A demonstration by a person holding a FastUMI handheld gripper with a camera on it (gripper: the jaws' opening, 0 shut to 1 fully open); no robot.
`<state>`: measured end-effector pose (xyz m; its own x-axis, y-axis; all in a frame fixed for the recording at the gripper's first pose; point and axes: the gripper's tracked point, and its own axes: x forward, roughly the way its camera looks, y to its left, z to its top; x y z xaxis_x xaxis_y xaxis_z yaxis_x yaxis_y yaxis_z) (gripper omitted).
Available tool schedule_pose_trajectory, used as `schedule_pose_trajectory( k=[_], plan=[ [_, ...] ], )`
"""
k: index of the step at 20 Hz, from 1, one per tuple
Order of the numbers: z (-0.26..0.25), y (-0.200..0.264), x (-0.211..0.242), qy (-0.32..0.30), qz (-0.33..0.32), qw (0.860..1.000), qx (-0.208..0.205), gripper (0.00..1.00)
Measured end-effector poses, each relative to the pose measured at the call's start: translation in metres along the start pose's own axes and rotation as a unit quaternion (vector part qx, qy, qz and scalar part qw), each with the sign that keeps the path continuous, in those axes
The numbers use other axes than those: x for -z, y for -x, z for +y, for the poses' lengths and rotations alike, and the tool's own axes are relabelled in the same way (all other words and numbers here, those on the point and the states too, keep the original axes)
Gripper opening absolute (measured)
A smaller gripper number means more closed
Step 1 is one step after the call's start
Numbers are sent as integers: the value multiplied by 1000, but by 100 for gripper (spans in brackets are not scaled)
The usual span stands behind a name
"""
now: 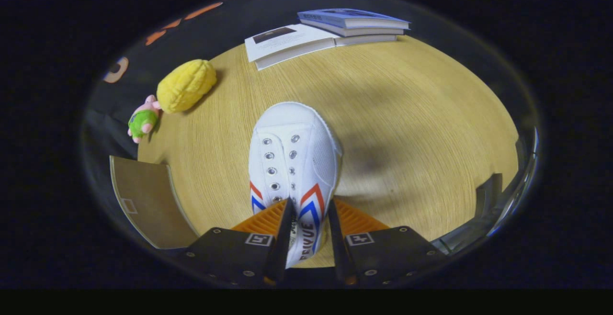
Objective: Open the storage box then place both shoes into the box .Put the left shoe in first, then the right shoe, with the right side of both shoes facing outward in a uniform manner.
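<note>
A white canvas shoe [292, 162] with red and blue chevron stripes on its sides hangs above the wooden table [407, 114], toe pointing away from me. My gripper [309, 212] is shut on the shoe, one finger pressing each side of its rear part. The shoe's heel is hidden between the fingers. A brown flat panel [143, 200], perhaps a flap of the storage box, lies left of the fingers. A clear curved rim [503, 209] shows to the right of the fingers.
A yellow plush toy [187, 85] and a small pink and green plush [142, 119] lie near the table's far left edge. Several books [325, 32] are stacked at the far side. Bare tabletop spreads right of the shoe.
</note>
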<state>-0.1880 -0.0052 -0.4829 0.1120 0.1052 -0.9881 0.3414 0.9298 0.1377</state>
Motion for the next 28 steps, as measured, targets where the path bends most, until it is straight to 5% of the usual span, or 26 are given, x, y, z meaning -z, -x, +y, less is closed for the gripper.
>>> schedule_pose_trajectory(
  k=[4, 6, 17, 28],
  plan=[
    [-1, 5, -3, -35, -9, 999, -30, 15],
    [4, 7, -1, -31, -7, 999, -35, 13],
    [112, 92, -26, 55, -32, 992, -108, 13],
    [274, 148, -2, 206, -37, 958, -199, 12]
  ],
)
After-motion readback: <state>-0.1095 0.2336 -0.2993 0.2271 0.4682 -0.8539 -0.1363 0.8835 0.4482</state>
